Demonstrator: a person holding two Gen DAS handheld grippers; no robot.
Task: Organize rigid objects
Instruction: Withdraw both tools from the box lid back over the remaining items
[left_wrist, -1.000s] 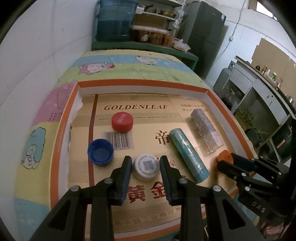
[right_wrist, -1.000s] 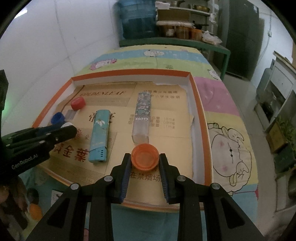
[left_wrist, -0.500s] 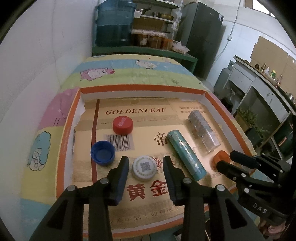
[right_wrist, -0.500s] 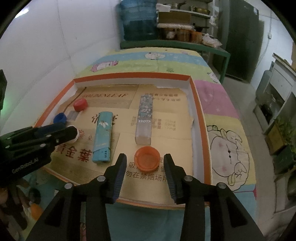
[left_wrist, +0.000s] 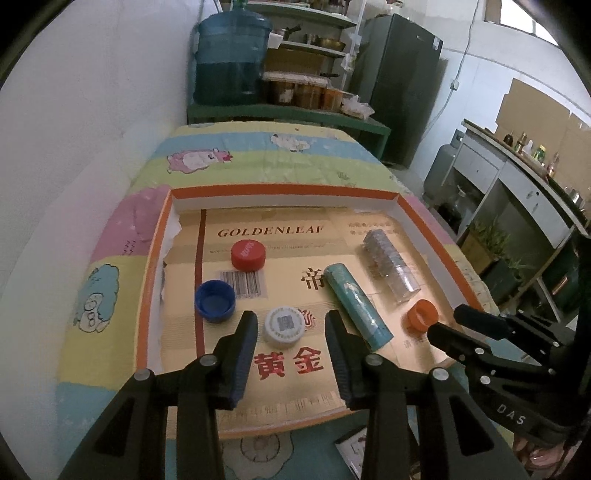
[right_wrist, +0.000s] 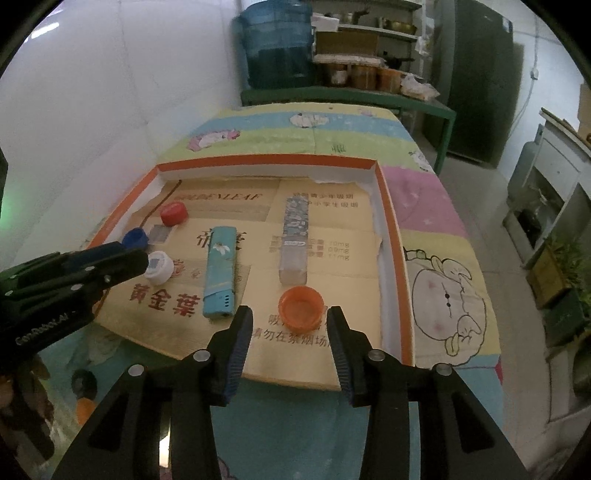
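A shallow orange-rimmed cardboard tray (left_wrist: 284, 192) holds all the objects. My left gripper (left_wrist: 290, 321) is open, just behind and above a white cap (left_wrist: 284, 325) that lies free on the tray floor. A blue cap (left_wrist: 215, 300) and a red cap (left_wrist: 248, 254) lie to its left and beyond. A teal lighter (left_wrist: 356, 305) and a clear patterned case (left_wrist: 389, 266) lie lengthwise in the middle. My right gripper (right_wrist: 290, 314) is open around an orange cap (right_wrist: 301, 308) without touching it. The right gripper (left_wrist: 447, 325) also shows in the left wrist view.
The tray (right_wrist: 391, 236) sits on a cartoon-print cloth (right_wrist: 443, 280) over a table beside a white wall. A green bench with a blue water jug (left_wrist: 231, 62) and jars stands behind. A cabinet (left_wrist: 517, 192) and plants are to the right.
Both grippers spread their jaws off the caps they were pinching and drew back, the left one also rising. The white and orange caps stay on the tray floor.
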